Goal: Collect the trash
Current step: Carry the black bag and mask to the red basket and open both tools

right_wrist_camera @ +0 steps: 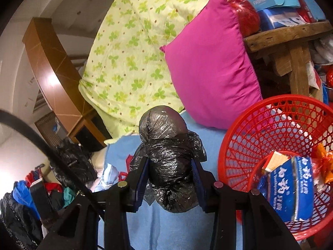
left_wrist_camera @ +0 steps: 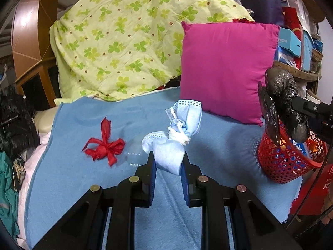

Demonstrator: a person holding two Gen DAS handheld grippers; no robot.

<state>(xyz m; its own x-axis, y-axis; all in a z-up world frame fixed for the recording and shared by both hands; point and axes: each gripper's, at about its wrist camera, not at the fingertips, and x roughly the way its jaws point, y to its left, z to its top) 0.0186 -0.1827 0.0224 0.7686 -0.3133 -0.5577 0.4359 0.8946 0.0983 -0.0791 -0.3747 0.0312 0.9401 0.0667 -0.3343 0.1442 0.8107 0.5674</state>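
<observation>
My left gripper [left_wrist_camera: 168, 158] is shut on a knotted blue face mask [left_wrist_camera: 179, 129] and holds it just above the blue blanket [left_wrist_camera: 218, 145]. A red paper bow [left_wrist_camera: 105, 143] lies on the blanket to its left. My right gripper [right_wrist_camera: 169, 173] is shut on a wad of black plastic bag [right_wrist_camera: 166, 158], held up to the left of the red mesh basket [right_wrist_camera: 249, 133]. The basket holds a blue packet [right_wrist_camera: 291, 187] and orange wrappers. In the left wrist view the bag wad [left_wrist_camera: 285, 95] hangs over the basket [left_wrist_camera: 285, 162] at the right.
A magenta pillow [left_wrist_camera: 226, 68] and a green clover quilt [left_wrist_camera: 124, 37] stand behind the blanket. A clear plastic piece [left_wrist_camera: 135, 156] lies by the bow. Clothes and dark bags [left_wrist_camera: 14, 120] pile at the left. A wooden stool [right_wrist_camera: 291, 48] with boxes is behind the basket.
</observation>
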